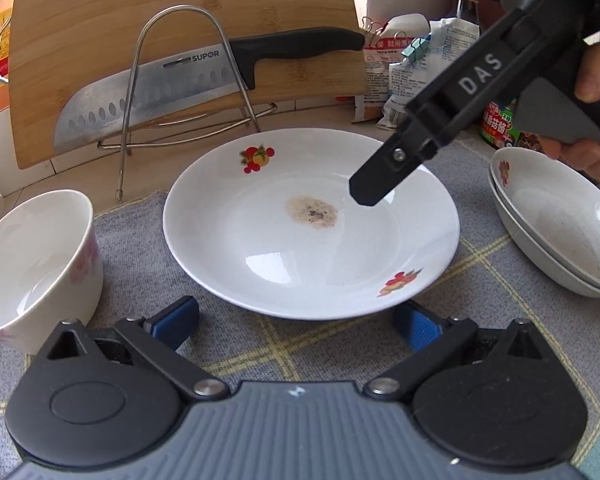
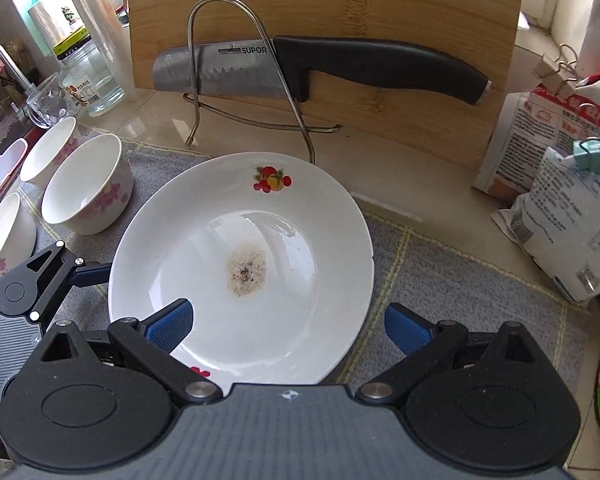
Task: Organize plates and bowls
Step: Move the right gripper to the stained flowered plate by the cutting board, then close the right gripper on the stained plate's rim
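A white plate (image 1: 312, 224) with fruit prints and a brown stain at its middle lies on a grey checked cloth (image 1: 260, 344). My left gripper (image 1: 296, 324) is open at the plate's near rim, with nothing between its pads. My right gripper (image 2: 288, 328) is open too. Its left pad (image 2: 170, 326) hangs over the plate (image 2: 240, 272) and its right pad (image 2: 406, 330) is outside the rim. In the left wrist view the right gripper's fingertip (image 1: 374, 186) hovers above the plate's right side. Two stacked plates (image 1: 556, 220) sit at the right. A white bowl (image 1: 36, 264) stands at the left.
A bamboo cutting board (image 2: 340, 12) and a knife (image 2: 360, 64) lean in a wire rack (image 2: 204, 60) behind the plate. Three flowered bowls (image 2: 88, 184) stand left of it. Clipped bags (image 2: 560, 184) and a jar (image 1: 500, 124) crowd the right. A glass jar (image 2: 88, 76) is at the back left.
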### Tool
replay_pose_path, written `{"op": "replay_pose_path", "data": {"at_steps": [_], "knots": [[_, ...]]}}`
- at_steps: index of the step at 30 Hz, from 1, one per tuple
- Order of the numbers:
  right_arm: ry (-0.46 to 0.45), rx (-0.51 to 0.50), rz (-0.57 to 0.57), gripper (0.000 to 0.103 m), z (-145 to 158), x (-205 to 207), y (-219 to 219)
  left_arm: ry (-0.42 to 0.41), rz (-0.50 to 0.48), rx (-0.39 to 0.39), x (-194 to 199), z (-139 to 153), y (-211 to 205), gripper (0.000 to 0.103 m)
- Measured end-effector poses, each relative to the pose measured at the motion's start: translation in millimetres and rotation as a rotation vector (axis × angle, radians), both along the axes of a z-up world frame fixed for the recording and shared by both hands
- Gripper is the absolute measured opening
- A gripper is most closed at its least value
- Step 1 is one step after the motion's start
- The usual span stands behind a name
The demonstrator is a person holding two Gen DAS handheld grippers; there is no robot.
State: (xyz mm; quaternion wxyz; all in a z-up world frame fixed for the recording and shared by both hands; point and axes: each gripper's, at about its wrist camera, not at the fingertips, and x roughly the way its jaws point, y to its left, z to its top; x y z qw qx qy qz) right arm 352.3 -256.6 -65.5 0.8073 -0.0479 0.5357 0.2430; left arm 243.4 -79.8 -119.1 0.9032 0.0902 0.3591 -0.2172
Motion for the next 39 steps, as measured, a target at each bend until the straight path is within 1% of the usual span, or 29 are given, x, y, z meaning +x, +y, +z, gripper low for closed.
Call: {"op": "replay_pose_path", "data": {"at_steps": [8, 18, 22, 29, 34, 39], "knots": [[0.073, 0.054, 0.043, 0.103, -17.3, 30.0, 3.2, -0.011, -0.014, -0.007, 0.7, -0.3, 1.4, 0.103], [0.089, 0.121, 0.123, 0.103, -18.7, 62.0, 7.3, -0.024, -0.026, -0.013, -1.9, -0.9, 3.9, 0.103], [0.093, 0.127, 0.156, 0.103, -18.6, 72.3, 10.4, -0.026, -0.035, -0.014, -2.0, -1.0, 5.0, 0.103], [0.103, 0.132, 0.204, 0.103, -18.6, 77.3, 14.6, -0.026, -0.059, -0.012, -2.2, 0.6, 5.3, 0.103], [0.111, 0.148, 0.211, 0.103, -19.8, 79.1, 15.8, -0.022, -0.07, -0.011, -0.2, 1.8, 6.1, 0.103], [0.11, 0.155, 0.215, 0.102, -19.4, 79.2, 15.4, -0.036, -0.082, 0.004, -0.9, 2.5, 3.8, 0.102]]}}
